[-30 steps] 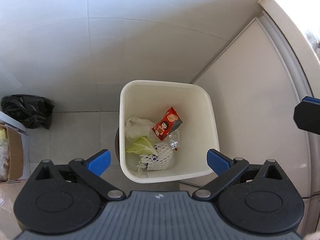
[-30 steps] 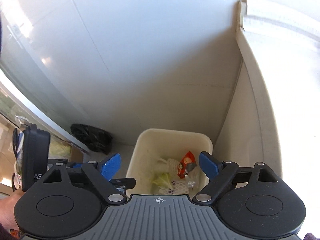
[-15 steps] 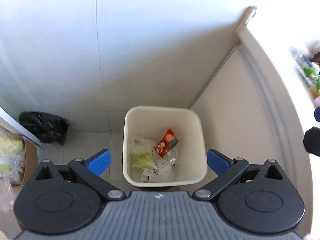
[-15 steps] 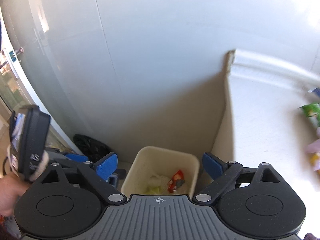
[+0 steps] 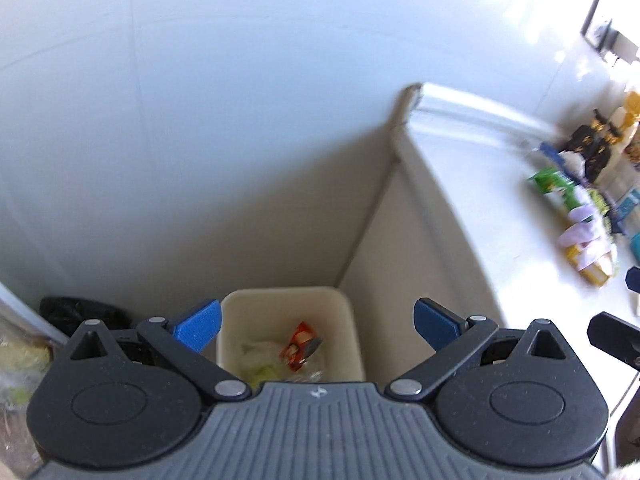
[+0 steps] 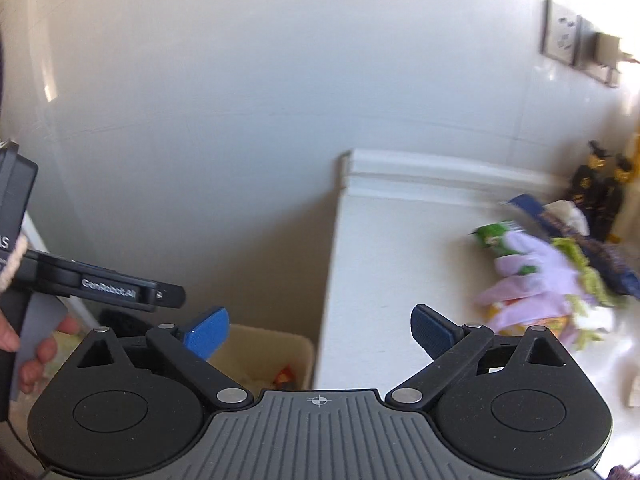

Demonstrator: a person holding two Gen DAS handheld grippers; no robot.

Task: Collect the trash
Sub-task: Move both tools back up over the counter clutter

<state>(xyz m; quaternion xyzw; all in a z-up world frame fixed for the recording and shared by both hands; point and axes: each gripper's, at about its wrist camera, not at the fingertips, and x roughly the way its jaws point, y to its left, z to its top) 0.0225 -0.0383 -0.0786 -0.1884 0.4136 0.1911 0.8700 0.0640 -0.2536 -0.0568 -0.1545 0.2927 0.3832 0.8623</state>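
Open air above bin (image 5: 286, 312). Wall (image 5: 240, 140) behind, table (image 6: 384, 256) edge tight on right. Table's near part bare; wrapper heap (image 6: 552, 280) blocking far right.

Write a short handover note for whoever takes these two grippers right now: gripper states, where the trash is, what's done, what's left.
Left gripper: open, nothing between its jaws.
Right gripper: jaws have just been opening, now wide and empty.
Bin: on the floor beside the white counter, already holding a red wrapper and pale scraps.
Left to do: a blurred pile of wrappers, green and lilac among them, lies on the counter. Probably pick those up next and drop them in the bin.
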